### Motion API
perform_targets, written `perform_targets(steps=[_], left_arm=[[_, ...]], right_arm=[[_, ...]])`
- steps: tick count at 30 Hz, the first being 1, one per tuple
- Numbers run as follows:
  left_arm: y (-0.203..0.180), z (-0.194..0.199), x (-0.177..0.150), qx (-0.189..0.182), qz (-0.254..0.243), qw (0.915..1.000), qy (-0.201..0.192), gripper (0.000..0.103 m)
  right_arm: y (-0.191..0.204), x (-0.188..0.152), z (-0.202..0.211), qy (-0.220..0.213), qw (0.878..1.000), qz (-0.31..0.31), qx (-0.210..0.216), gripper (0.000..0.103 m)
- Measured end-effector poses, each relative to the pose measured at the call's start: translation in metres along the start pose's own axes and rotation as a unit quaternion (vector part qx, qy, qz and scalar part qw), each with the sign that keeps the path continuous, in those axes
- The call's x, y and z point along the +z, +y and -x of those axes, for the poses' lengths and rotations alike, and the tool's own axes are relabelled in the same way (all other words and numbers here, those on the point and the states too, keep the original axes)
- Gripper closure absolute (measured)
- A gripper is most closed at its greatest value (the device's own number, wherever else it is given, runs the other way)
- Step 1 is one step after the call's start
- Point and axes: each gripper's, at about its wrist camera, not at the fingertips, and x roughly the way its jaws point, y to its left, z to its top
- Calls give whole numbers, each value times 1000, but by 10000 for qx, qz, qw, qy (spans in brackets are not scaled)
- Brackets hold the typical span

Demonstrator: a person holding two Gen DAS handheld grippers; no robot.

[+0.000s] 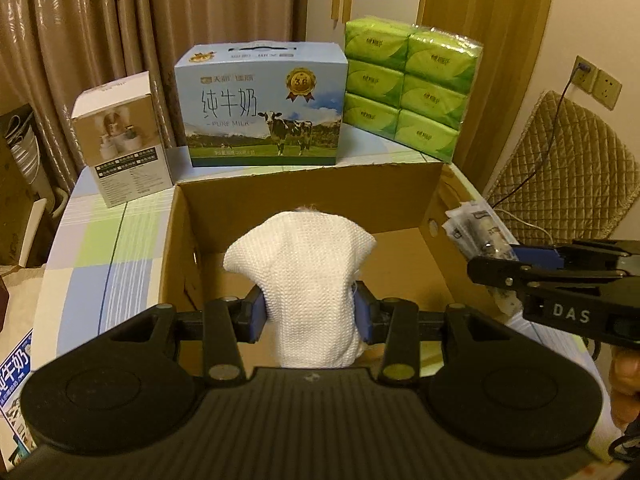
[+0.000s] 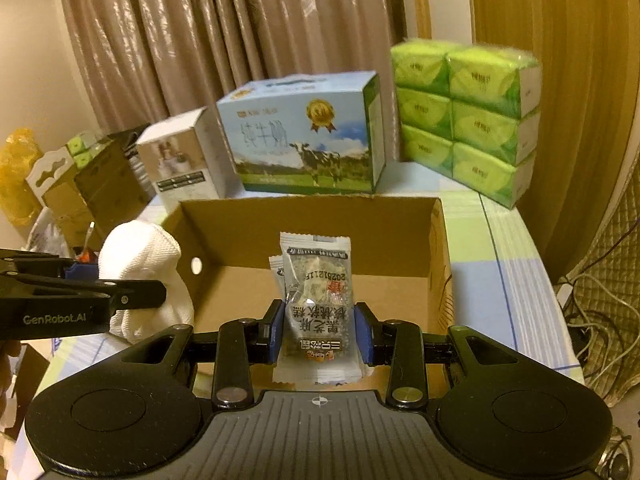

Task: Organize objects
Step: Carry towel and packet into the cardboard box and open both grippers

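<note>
The left hand-held gripper has a black ribbed body with a round disc on each side, black link arms pinned by silvery screws, and blue pads on its fingers. The right hand-held gripper has the same build, with a small crosshair mark behind its fingers. Seen side-on, one shell reads "DAS", the other "GenRobot.AI".

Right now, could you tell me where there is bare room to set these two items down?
The cardboard box floor shows bare brown. The checked tablecloth left of it is open, as is the strip on its right. The back is crowded: white carton, milk box, tissue packs.
</note>
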Motion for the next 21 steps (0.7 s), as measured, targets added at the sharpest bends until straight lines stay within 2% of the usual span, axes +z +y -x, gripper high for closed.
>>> perform_targets(steps=[3, 6, 13, 14, 15, 16, 17, 21], left_arm=[[1, -15, 1, 8, -19, 10000, 37, 61], [5, -30, 2, 127, 54, 9999, 50, 45], [13, -31, -3, 140, 145, 9998, 21, 44], [14, -30, -3, 132, 162, 9998, 16, 44], [15, -28, -4, 124, 183, 9998, 4, 44], [16, -26, -5, 128, 192, 9997, -11, 43], [17, -23, -5, 133, 196, 9997, -27, 43], [19, -6, -13, 165, 191, 9996, -125, 33]], right_arm=[[-6, -1, -15, 87, 9999, -87, -31, 69], [-10, -2, -26, 173, 9997, -162, -46, 69], [-12, 1, -38, 164, 9995, -260, -41, 69], [-12, 3, -38, 83, 9996, -272, 8, 65], [-13, 5, -38, 19, 9996, -293, 54, 55], [-13, 7, -38, -25, 9994, -350, 75, 27], [-15, 7, -34, -114, 9989, -448, 80, 19], [-16, 9, -13, -306, 9980, -533, 123, 19]])
